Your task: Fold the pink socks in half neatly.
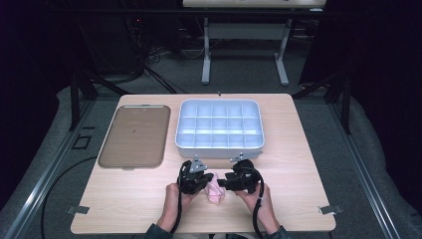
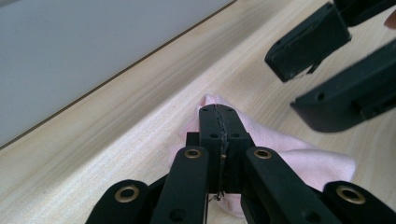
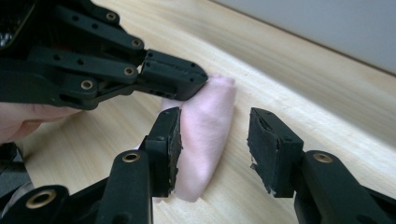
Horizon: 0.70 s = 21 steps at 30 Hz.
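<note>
Two grippers, left gripper (image 2: 218,122) fingers pinching pink cloth (image 3: 205,135), right gripper (image 3: 215,149) fingers apart

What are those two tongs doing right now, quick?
Left tongs: closed, resting on the pink cloth; whether they pinch it cannot be told.
Right tongs: open, jaws on either side of the cloth.

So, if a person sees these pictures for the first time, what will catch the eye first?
Most likely the pink cloth, folded small at the near edge of the wooden table, between the two black grippers. The left gripper has its jaws shut on the cloth, while the right gripper stands open around it. Farther back lie a white compartment tray and, to its left, a flat brown tray.
</note>
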Each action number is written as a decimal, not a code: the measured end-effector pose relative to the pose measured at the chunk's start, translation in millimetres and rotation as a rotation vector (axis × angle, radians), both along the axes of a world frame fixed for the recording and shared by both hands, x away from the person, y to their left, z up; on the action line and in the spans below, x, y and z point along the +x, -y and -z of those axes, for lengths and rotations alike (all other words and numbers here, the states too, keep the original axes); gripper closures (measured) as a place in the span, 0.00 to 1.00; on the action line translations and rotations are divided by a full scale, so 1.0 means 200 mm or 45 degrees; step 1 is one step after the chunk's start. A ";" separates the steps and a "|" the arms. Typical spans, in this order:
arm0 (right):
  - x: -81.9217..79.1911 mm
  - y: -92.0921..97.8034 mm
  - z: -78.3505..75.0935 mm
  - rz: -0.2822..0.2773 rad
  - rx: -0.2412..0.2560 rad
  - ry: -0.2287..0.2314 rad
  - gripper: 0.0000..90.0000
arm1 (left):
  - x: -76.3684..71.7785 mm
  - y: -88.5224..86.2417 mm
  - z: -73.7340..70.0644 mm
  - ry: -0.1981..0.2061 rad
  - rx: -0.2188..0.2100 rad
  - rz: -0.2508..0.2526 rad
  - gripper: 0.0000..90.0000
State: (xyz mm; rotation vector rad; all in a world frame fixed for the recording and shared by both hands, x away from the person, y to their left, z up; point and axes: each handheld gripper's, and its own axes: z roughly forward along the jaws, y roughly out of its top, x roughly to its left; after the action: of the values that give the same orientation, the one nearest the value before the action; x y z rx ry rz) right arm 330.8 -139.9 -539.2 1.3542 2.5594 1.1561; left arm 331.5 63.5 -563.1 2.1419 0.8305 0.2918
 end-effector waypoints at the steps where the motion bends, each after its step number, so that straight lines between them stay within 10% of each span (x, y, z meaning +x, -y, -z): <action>1: 0.00 0.00 0.00 0.005 -0.008 -0.006 0.59 | 0.00 0.00 0.00 -0.002 -0.002 -0.001 1.00; 14: 0.03 -0.16 0.09 -0.041 -0.143 -0.042 0.56 | 0.00 0.00 0.00 -0.014 -0.010 -0.002 1.00; 21: -0.01 -0.10 0.05 -0.019 -0.081 -0.028 0.53 | 0.01 0.00 0.01 -0.014 -0.011 -0.007 1.00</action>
State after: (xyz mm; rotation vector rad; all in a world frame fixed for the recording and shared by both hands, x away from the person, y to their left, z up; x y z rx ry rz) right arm 329.7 -119.6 -548.6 1.3448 2.6018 1.0584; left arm 332.7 64.0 -564.2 2.1352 0.8425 0.2794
